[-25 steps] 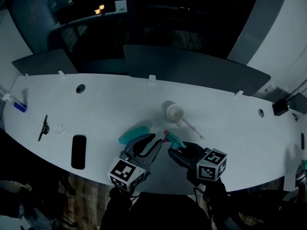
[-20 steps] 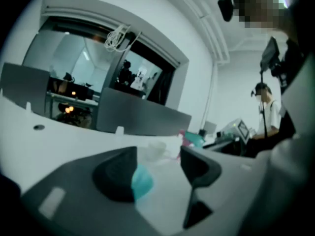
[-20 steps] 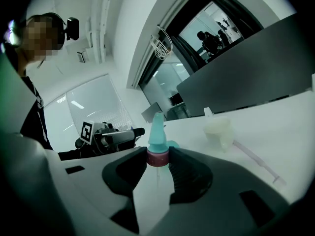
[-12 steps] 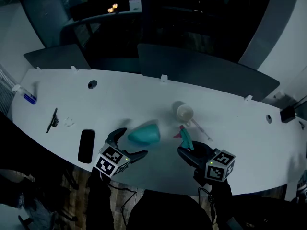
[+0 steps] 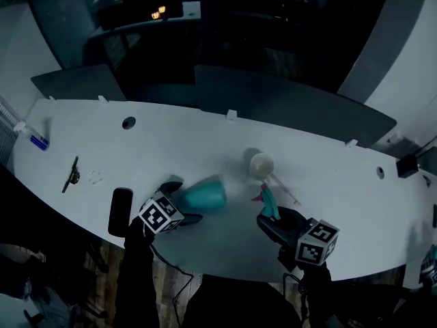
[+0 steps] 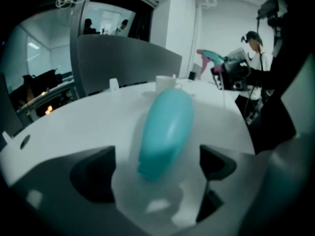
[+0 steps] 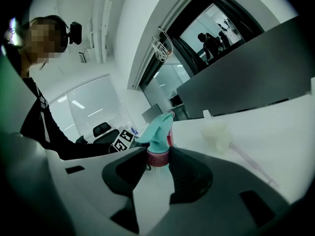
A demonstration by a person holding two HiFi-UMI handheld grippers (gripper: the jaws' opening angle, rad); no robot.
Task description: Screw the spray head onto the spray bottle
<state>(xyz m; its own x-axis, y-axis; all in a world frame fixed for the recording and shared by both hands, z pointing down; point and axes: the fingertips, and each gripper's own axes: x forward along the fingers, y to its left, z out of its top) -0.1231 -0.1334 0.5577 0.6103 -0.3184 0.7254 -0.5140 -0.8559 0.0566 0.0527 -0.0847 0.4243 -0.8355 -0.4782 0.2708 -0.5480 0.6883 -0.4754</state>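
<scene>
The teal spray bottle (image 5: 205, 195) lies on its side on the white table (image 5: 328, 169). My left gripper (image 5: 183, 202) is open at its near end. In the left gripper view the bottle (image 6: 166, 124) points away from me, with a finger (image 6: 93, 173) wide on each side and not touching it. These jaws have just been opening. My right gripper (image 5: 275, 219) is shut on the pink collar of the teal spray head (image 5: 265, 200), held upright just above the table. The right gripper view shows the spray head (image 7: 160, 129) pinched between the jaws of the right gripper (image 7: 158, 159).
A white cup (image 5: 261, 164) with a thin tube (image 5: 287, 191) beside it stands just beyond the spray head. A black flat object (image 5: 121, 210) lies left of my left gripper, and a small black clip (image 5: 70, 176) further left. Dark dividers (image 5: 293, 108) line the table's far edge.
The left gripper let go of the bottle it held up near the spray head. The bottle now lies on the table, and the left gripper has dropped and opened around its near end. The right gripper stayed put.
</scene>
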